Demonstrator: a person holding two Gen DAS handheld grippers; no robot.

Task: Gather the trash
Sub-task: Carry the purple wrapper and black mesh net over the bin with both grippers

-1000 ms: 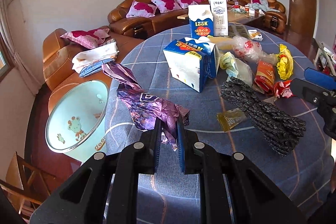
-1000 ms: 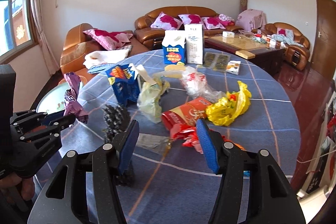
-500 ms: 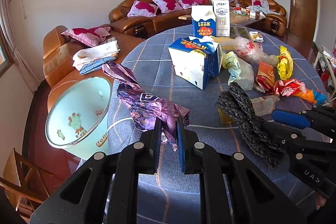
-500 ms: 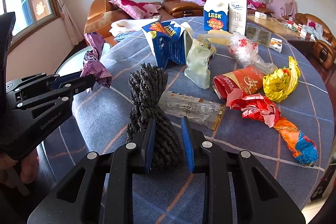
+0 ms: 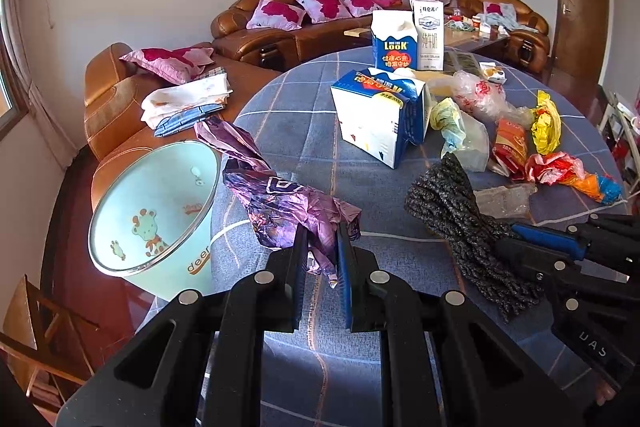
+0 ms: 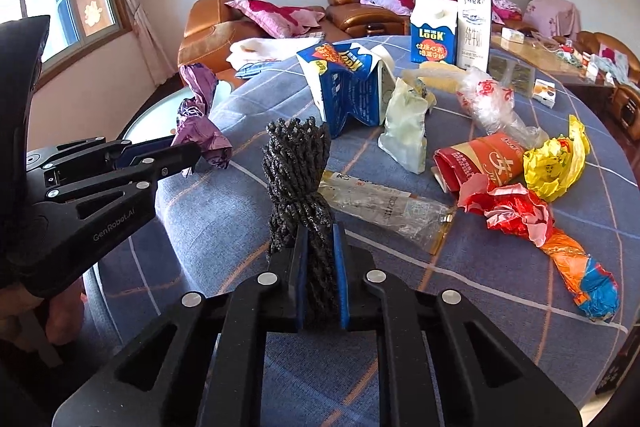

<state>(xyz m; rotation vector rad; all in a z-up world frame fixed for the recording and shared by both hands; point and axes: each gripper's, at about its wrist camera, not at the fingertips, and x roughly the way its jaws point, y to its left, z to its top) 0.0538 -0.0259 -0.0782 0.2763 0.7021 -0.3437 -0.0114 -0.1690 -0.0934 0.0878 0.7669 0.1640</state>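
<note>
Purple wrapper (image 5: 280, 203) clamped beside bin (image 5: 120, 263) rim

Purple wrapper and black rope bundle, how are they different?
The purple wrapper is thin, shiny and crumpled; the black rope bundle is thick, dull and twisted. The left hand-held gripper pinches the wrapper; the right hand-held gripper pinches the bundle. Both are held over the table.

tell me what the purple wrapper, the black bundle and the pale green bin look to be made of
Purple wrapper: thin glossy plastic film, probably foil-lined; it holds sharp creases and glints, pinched in the left gripper.
Black bundle: twisted cord or rope, coarse and speckled, matte; fibre unclear. The right gripper grips it.
Pale green bin: smooth, likely plastic, with a shiny metal-looking rim and printed giraffe.
</note>
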